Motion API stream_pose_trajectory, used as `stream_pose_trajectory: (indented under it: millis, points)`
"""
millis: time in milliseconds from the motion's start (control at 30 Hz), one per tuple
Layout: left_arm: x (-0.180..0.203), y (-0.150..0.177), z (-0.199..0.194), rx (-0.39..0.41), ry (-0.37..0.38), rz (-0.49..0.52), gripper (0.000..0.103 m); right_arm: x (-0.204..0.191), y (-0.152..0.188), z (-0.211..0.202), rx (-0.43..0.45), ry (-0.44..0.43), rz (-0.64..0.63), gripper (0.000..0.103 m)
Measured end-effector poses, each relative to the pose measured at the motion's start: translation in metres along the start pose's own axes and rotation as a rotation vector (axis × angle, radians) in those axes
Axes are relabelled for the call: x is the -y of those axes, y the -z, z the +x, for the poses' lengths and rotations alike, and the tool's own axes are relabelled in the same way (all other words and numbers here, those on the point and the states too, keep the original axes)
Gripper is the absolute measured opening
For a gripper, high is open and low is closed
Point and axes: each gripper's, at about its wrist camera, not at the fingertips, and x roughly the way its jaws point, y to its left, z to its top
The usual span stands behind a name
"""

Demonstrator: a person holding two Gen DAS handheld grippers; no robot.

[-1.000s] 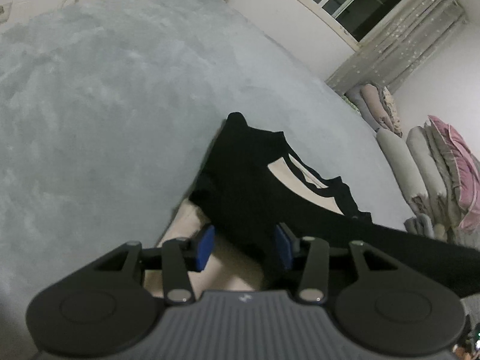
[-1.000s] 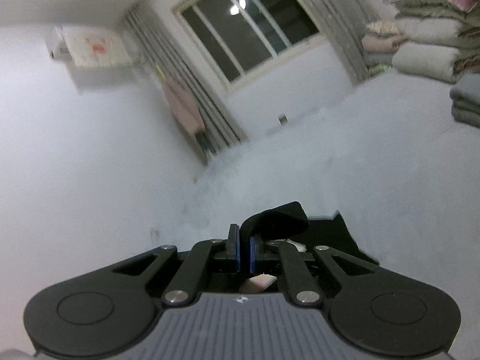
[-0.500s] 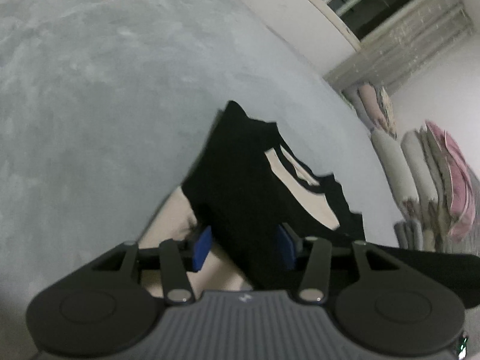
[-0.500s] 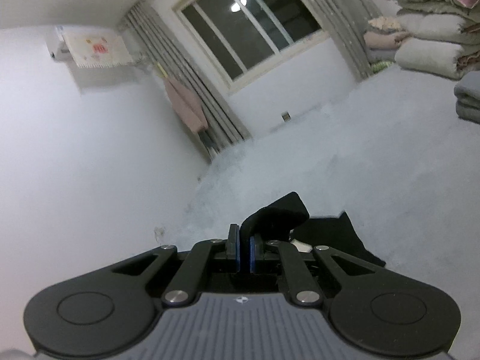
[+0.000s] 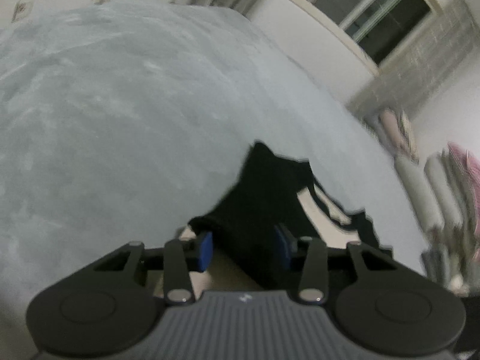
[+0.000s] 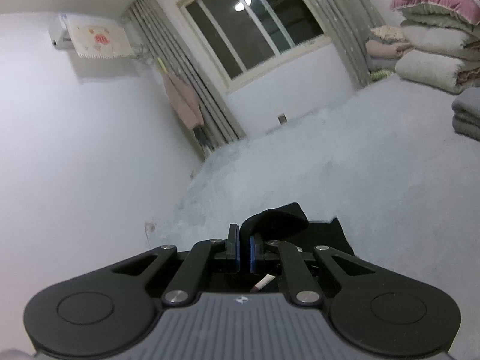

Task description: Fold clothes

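Grey bedspread (image 5: 120, 120) is lying under the black garment (image 5: 264, 204); my right gripper (image 6: 244, 253) is clamping its edge, my left gripper (image 5: 244, 250) is closing around a thick fold and risking bunching it.

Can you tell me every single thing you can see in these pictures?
Black garment with cream panels: one, black and cream, lying on the blanket in front of both grippers.
Fluffy blanket: one, pale grey-blue, covering the bed.
Window: one, dark panes, cream frame, far wall.
Curtains: grey, both sides of the window.
Folded quilts: a stack, pink, white and beige, far right.
Air conditioner under a cloth cover: one, white, high on the wall.
Left gripper: black, blue pads, closing around a fold of garment.
Right gripper: black, shut on garment.
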Motion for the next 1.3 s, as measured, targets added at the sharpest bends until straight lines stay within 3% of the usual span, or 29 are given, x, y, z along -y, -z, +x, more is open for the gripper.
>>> stream_pose_trajectory:
  millis: [233, 367, 467, 667, 767, 867, 1000, 1167, 1300]
  points:
    - [-0.023, -0.010, -0.002, 0.012, 0.050, -0.147, 0.031, 0.013, 0.025, 0.028, -0.237, 0.054, 0.035, 0.008]
    - [-0.027, -0.013, 0.002, 0.011, 0.040, -0.122, 0.022, 0.022, 0.044, 0.037, -0.344, 0.055, 0.048, 0.010]
    - [-0.026, -0.014, 0.003, 0.018, 0.028, -0.098, 0.017, 0.031, 0.058, 0.034, -0.385, 0.046, 0.065, 0.010]
    - [-0.029, -0.015, 0.003, 0.035, 0.015, -0.101, 0.010, 0.049, 0.061, 0.010, -0.367, 0.008, 0.137, 0.010]
    - [-0.025, -0.014, 0.004, 0.036, -0.013, -0.052, 0.010, 0.050, 0.071, 0.005, -0.414, 0.021, 0.100, 0.010]
    - [-0.024, -0.014, 0.003, 0.033, -0.019, -0.045, 0.010, 0.048, 0.091, 0.010, -0.522, 0.033, -0.015, 0.012]
    - [-0.021, -0.014, 0.001, 0.027, -0.037, 0.002, 0.010, 0.047, 0.110, 0.012, -0.609, 0.036, -0.120, 0.020]
    - [-0.013, -0.010, -0.002, 0.024, -0.054, 0.085, 0.010, 0.029, 0.107, 0.005, -0.617, -0.043, -0.245, 0.031]
    - [-0.010, -0.011, -0.004, -0.020, -0.030, 0.133, 0.015, 0.027, 0.093, -0.001, -0.541, 0.001, -0.335, 0.035]
